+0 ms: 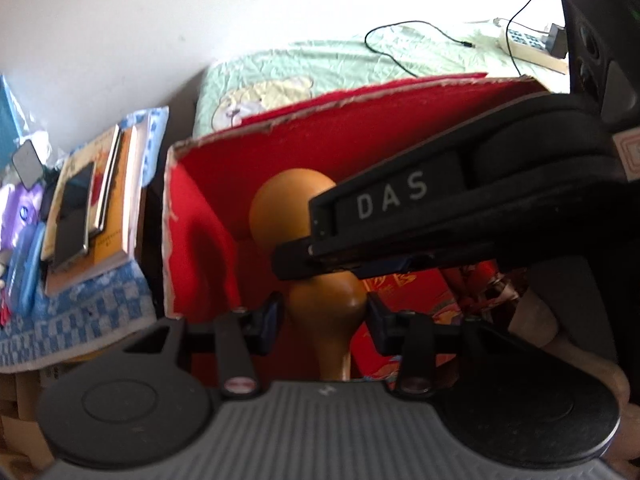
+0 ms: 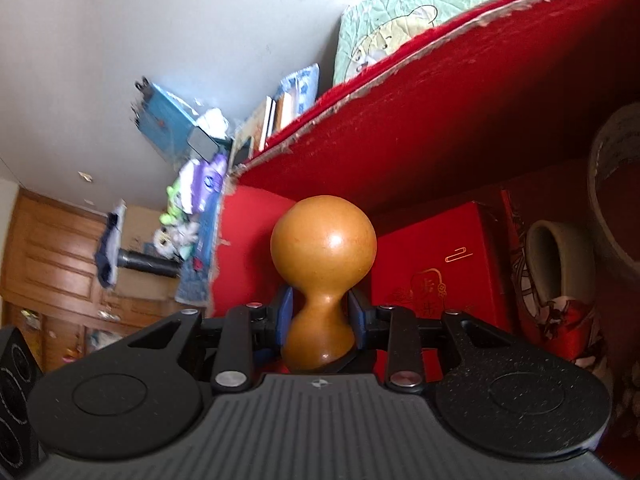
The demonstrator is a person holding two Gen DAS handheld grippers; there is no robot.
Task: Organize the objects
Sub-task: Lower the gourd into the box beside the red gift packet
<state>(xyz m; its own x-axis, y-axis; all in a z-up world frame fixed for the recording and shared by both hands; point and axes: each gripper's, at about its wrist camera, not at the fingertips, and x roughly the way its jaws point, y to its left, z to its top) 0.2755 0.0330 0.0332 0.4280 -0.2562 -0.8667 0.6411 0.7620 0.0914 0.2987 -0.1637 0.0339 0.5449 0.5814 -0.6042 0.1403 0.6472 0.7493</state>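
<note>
An orange-brown gourd point(image 2: 323, 240) with a narrow waist hangs inside a red-lined box point(image 2: 440, 120). My right gripper point(image 2: 321, 316) is shut on the gourd's waist, with the blue pads point(image 2: 286, 314) pressing from both sides. In the left wrist view the same gourd point(image 1: 292, 204) shows, and my right gripper point(image 1: 304, 256), a black body marked DAS, crosses in front of it. My left gripper point(image 1: 324, 320) stands open around the gourd's lower bulb, with a thin gap at the left pad point(image 1: 274, 316).
In the box lie a small red gift box point(image 2: 432, 272), a white mug point(image 2: 548, 264) and a wide brown roll point(image 2: 616, 200). Left of the box a stack of books point(image 1: 92, 208) rests on blue checked cloth. Behind is a green quilt point(image 1: 320, 60) with a power strip point(image 1: 524, 46).
</note>
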